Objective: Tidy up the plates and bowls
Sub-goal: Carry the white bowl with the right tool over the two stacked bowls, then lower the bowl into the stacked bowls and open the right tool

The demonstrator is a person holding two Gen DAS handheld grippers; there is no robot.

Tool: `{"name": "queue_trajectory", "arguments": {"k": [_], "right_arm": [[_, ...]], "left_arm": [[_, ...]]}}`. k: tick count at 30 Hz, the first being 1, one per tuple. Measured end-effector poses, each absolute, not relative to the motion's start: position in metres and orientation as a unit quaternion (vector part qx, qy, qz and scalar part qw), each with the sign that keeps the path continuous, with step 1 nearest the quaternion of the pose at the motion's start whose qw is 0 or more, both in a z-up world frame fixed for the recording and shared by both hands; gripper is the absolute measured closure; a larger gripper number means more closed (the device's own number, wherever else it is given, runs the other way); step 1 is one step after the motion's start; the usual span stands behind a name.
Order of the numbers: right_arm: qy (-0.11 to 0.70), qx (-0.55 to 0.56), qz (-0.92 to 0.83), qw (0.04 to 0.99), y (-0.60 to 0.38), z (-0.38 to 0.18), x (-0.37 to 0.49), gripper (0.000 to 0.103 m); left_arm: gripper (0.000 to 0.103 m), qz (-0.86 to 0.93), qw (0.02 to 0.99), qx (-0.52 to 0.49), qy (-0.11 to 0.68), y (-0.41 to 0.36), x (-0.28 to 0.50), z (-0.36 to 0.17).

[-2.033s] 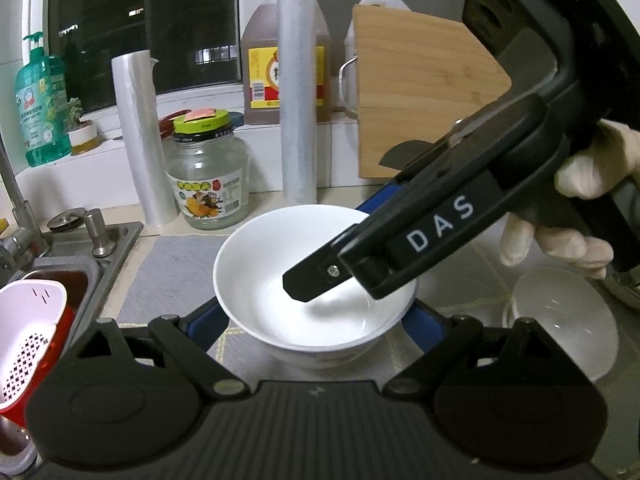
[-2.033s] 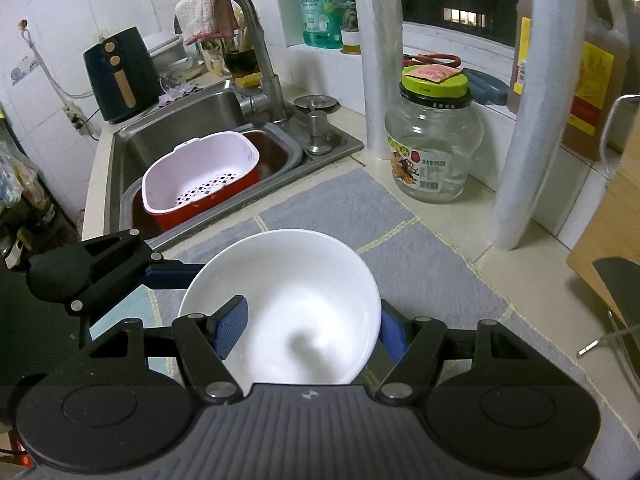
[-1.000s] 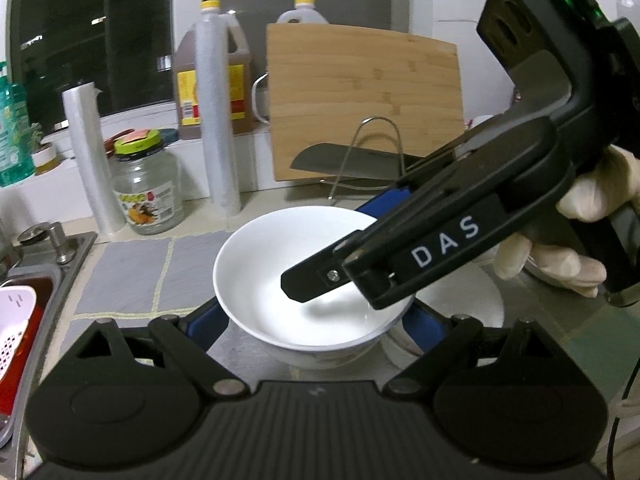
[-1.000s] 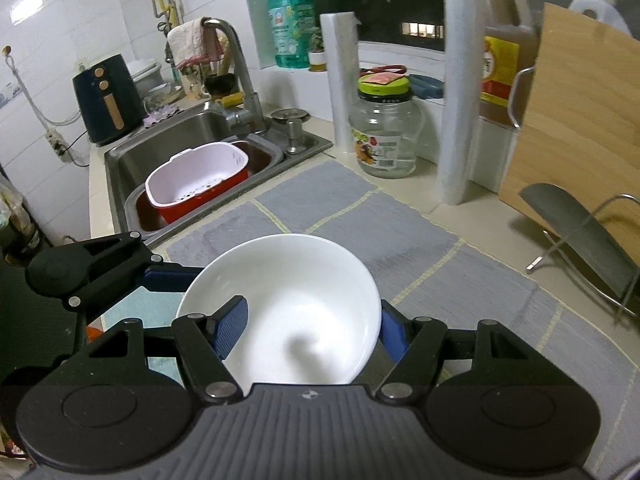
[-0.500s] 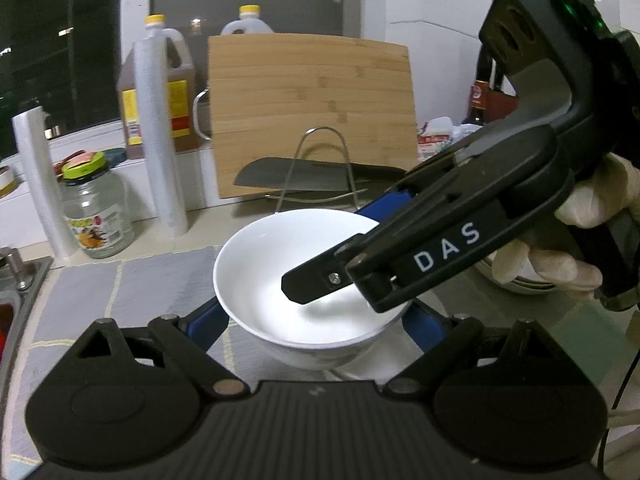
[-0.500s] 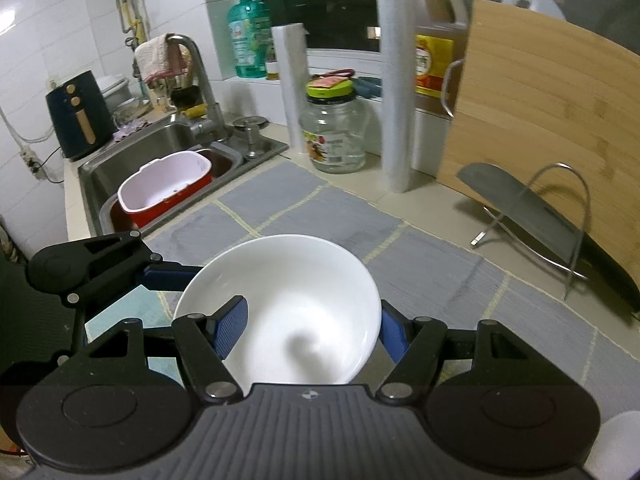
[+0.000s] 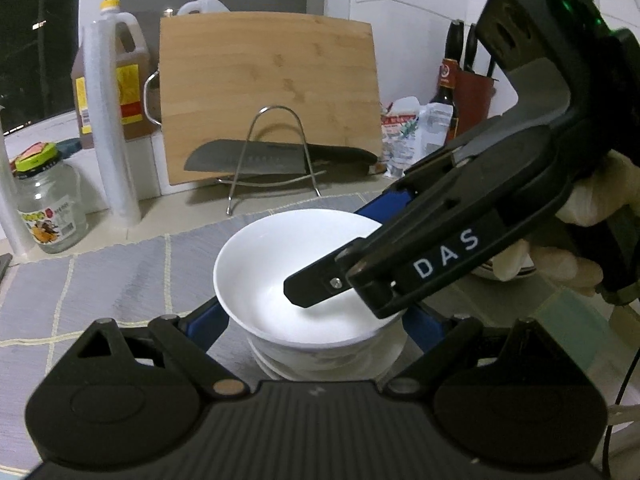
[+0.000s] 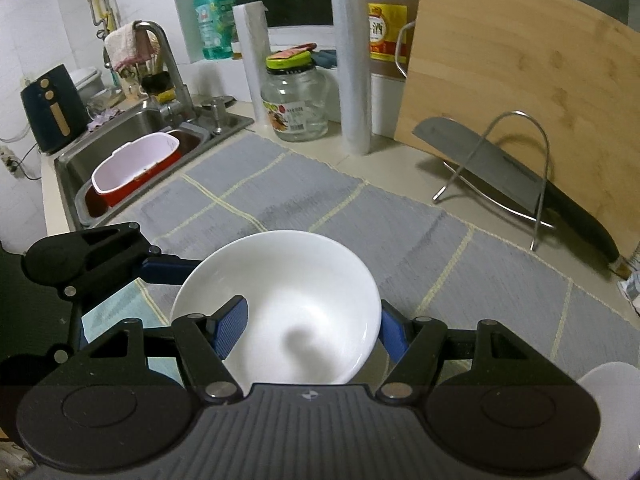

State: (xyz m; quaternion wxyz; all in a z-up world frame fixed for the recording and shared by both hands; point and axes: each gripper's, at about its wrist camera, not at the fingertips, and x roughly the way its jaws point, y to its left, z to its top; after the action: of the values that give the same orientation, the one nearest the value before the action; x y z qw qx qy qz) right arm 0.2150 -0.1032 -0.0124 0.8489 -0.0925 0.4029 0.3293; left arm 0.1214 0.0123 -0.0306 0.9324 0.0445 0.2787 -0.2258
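A home kitchen: steel sink (image 8: 120,136) with faucet (image 8: 160,52), bamboo cutting board (image 7: 268,96), cleaver (image 7: 256,158), oil jugs (image 7: 112,76).

We cannot see most of the lower bowl (image 7: 320,364), hidden under the white bowl (image 7: 296,256). The right gripper (image 7: 400,280) covers that bowl's right rim, and another dish (image 8: 612,396) is cut off at the right wrist view's corner.

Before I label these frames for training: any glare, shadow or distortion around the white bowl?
Right wrist view: a soft dark shadow sits inside the white bowl; the cutting board edge bows from fisheye. Left wrist view: no harsh glare; the right hand-held gripper hides part of the bowl's rim.
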Motion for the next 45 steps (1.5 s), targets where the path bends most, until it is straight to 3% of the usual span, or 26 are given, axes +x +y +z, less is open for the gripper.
{"name": "queue_trajectory", "arguments": {"k": [45], "right_arm": [[0.421,-0.094,0.318,0.844,-0.110,-0.030,0.220,0.027]], "left_arm": [[0.008,-0.231,0.922,0.073,0.303,0.000,0.131,-0.043]]}}
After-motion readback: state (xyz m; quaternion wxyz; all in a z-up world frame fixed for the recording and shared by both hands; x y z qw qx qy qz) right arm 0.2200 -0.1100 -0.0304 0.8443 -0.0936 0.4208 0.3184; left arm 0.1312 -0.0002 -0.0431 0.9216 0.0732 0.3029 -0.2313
